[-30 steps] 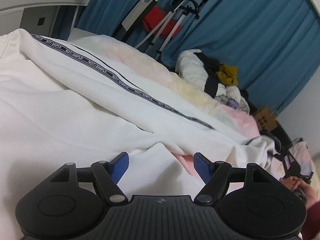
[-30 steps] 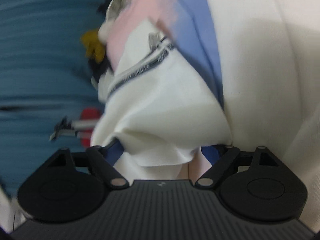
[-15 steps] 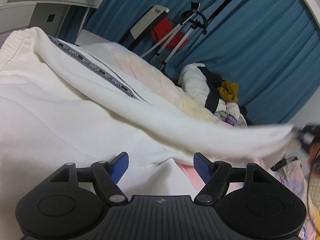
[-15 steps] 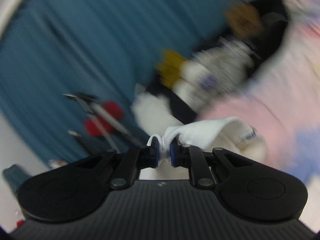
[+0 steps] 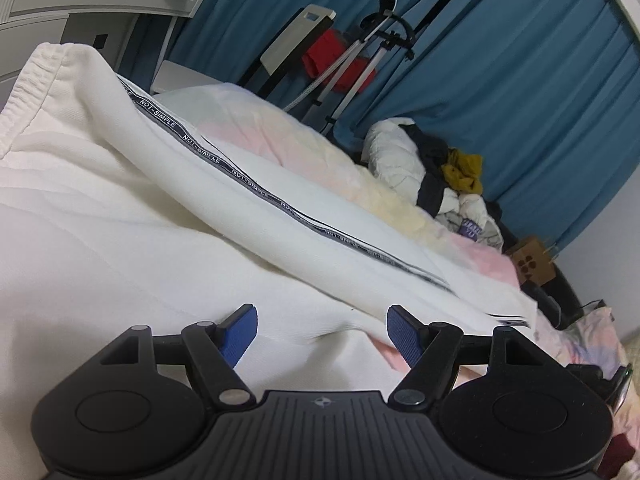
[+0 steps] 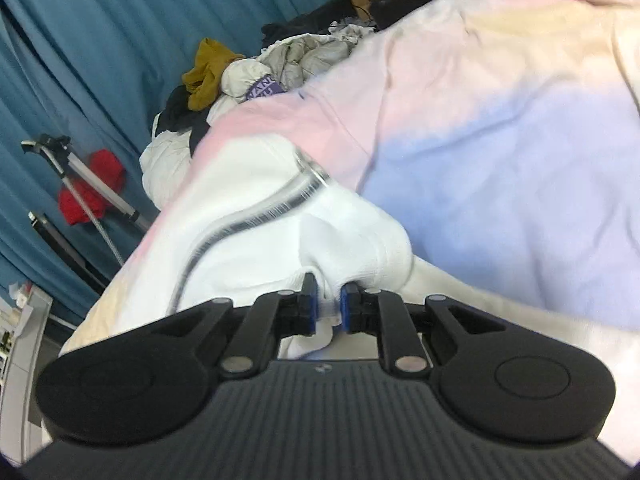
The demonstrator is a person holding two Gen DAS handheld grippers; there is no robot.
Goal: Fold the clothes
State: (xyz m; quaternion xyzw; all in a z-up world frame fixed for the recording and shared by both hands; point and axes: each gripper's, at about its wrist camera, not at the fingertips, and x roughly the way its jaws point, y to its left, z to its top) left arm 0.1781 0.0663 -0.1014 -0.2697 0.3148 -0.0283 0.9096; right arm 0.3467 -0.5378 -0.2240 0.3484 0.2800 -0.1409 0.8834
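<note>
While left gripper (image 5: 321,330) gapes, right gripper (image 6: 327,307) fingers pinch white sweatpants (image 6: 256,248) hem (ribbed knit, lettered stripe).

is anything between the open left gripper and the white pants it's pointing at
Nothing visible. The left gripper is open with the white pants directly ahead and between its fingers, bare cloth, nothing lying on it there. The right gripper is already shut on the same pants' cuff.
</note>
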